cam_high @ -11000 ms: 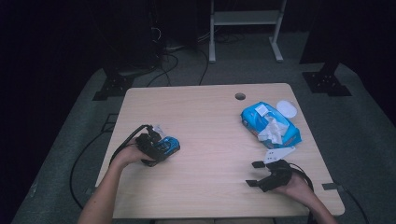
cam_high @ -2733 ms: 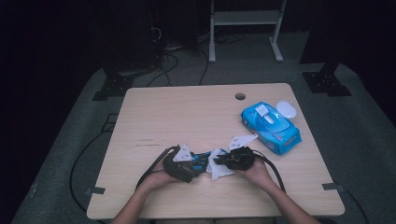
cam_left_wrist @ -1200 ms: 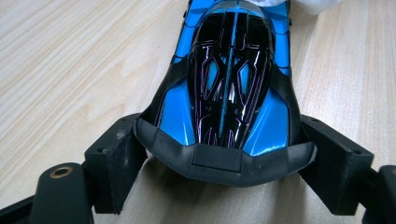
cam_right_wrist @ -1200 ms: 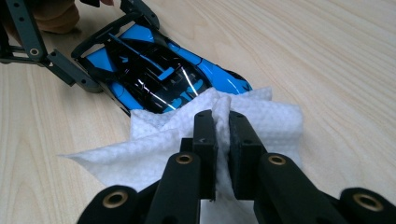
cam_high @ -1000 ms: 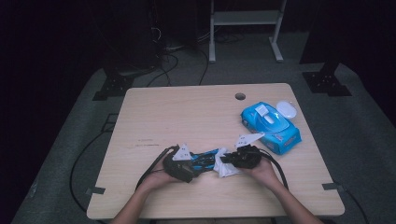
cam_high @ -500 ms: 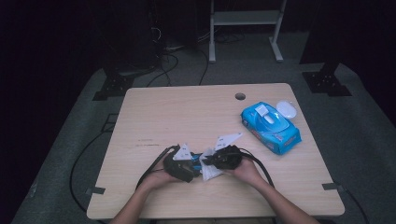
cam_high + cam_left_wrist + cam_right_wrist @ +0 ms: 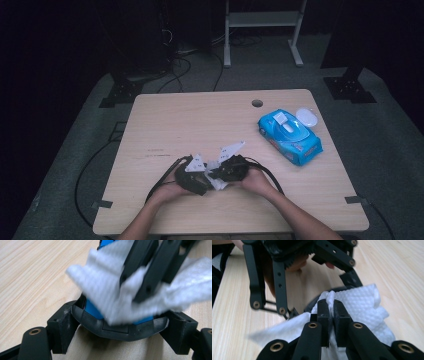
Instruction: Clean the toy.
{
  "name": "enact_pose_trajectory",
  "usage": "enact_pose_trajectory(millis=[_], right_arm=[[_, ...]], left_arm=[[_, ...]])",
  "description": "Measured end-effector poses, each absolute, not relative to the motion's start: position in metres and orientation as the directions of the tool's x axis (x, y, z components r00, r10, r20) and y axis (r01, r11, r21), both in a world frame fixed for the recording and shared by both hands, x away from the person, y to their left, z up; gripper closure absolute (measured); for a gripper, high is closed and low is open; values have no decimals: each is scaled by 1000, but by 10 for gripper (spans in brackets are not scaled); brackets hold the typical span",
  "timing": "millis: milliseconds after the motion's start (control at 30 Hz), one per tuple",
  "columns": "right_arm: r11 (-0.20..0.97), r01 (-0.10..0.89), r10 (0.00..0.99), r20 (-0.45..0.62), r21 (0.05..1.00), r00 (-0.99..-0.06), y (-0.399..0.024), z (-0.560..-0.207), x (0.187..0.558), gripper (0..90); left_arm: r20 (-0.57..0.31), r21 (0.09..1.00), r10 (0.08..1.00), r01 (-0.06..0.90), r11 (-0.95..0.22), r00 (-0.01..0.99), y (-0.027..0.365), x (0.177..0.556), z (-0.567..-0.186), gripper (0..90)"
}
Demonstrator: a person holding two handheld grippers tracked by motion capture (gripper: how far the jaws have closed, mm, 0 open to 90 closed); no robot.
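My left gripper (image 7: 120,327) is shut on a small blue object with a black rim (image 7: 93,311); its pads press the rim from both sides just above the table. My right gripper (image 7: 331,305) is shut on a crumpled white wipe (image 7: 359,305) and holds it against the top of that object. From the left gripper view, the wipe (image 7: 107,292) drapes over the blue object with the right gripper's jaws pinching it. In the high view both grippers, left (image 7: 196,176) and right (image 7: 225,172), meet near the table's front edge, the wipe (image 7: 216,182) between them.
A blue wipe pack (image 7: 290,136) lies open at the table's right, its white lid (image 7: 307,118) beside it. A cable hole (image 7: 257,103) sits near the far edge. Cables trail off the table's left. The wooden table (image 7: 190,125) spreads behind the hands.
My right gripper has carried the wipe leftward, up against the object held by the left gripper. The left hand has stayed put.
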State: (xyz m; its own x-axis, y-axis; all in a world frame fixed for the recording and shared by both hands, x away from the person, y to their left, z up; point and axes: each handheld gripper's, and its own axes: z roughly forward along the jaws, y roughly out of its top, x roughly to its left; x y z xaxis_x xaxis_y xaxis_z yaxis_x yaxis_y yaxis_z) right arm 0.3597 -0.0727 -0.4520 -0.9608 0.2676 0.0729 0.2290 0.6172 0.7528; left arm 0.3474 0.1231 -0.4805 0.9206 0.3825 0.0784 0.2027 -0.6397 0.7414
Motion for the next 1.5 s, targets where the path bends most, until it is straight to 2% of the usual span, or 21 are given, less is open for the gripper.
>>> enact_pose_trajectory(millis=[167,367,500,700,1033,1333,1500], right_arm=[[606,243,292,72,757,-954,-81,-452,357,849],[608,224,259,77,761,-963,-63,-455,357,848],[610,222,262,70,761,-962,-66,-453,359,848],[587,277,337,82,761,-938,-88,-448,365,852],[598,261,337,58,758,-940,-50,-448,373,853],[565,361,466,74,742,-881,-118,-449,391,852],[542,405,502,103,737,-859,-144,-456,389,852]], left_arm=[[82,738,381,201,-644,921,122,348,-480,215],[80,742,385,203,-639,919,122,347,-480,215],[81,740,381,200,-642,921,122,348,-480,216],[84,739,382,200,-644,920,121,348,-480,215],[83,736,378,199,-647,922,121,349,-480,216],[86,729,371,195,-657,925,122,350,-479,218],[77,732,371,200,-651,925,122,350,-480,218]])
